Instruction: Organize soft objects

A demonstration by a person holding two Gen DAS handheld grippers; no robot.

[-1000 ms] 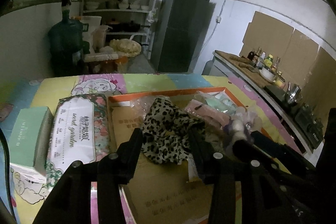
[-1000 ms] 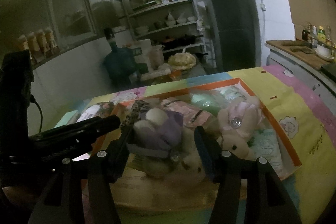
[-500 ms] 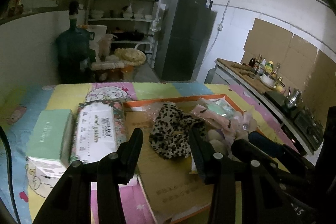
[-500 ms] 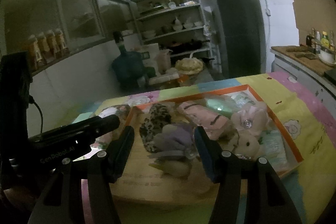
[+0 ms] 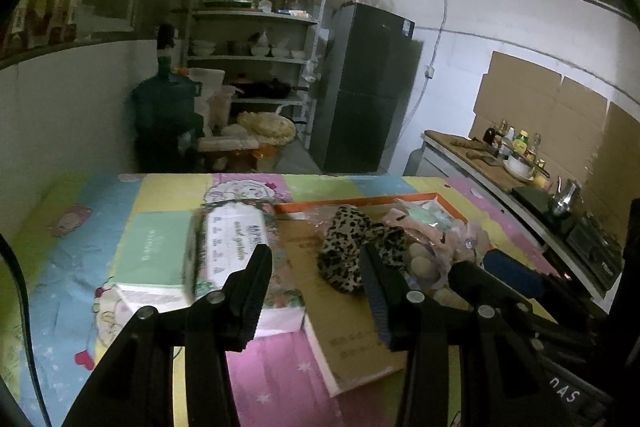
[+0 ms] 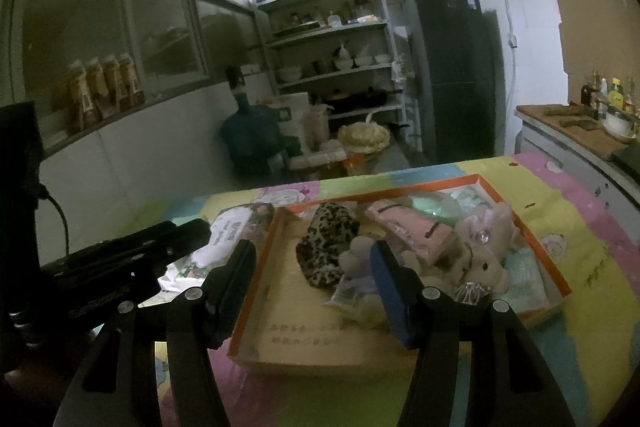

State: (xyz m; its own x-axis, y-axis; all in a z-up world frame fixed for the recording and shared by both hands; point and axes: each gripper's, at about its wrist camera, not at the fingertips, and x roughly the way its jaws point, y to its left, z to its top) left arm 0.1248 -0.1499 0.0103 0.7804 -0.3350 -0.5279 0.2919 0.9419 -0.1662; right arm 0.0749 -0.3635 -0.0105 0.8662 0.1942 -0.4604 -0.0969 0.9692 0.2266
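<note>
My left tool (image 5: pixel 314 273) is wide open and holds nothing. My right tool (image 6: pixel 312 269) is wide open too, with nothing between its fingers. Both hang above the near side of the surface (image 6: pixel 592 267), which wears a bright cartoon cloth.

In front of my tools sits a flat cardboard box (image 6: pixel 280 331) with an orange rim. The soft things lie inside it, bunched in the middle and far right part. The leopard-spot cloth (image 6: pixel 326 245) lies just past my right tool, a little left of the middle. Its long side runs from near to far, leaning a bit left. Right beside it, almost touching my right finger, is a pale purple plush toy (image 6: pixel 360 259). A pink pouch (image 6: pixel 412 233) lies slanted, its long side running from far left to near right. A cream bunny toy (image 6: pixel 484 259) lies on the right side of the box, face toward me. Some light green packs (image 6: pixel 434 205) sit in the far corner.

Left of the box, on the cloth, lies a flowery tissue pack (image 5: pixel 236 247) with its long side going near to far. A green tissue box (image 5: pixel 154 255) sits touching its left side.
</note>
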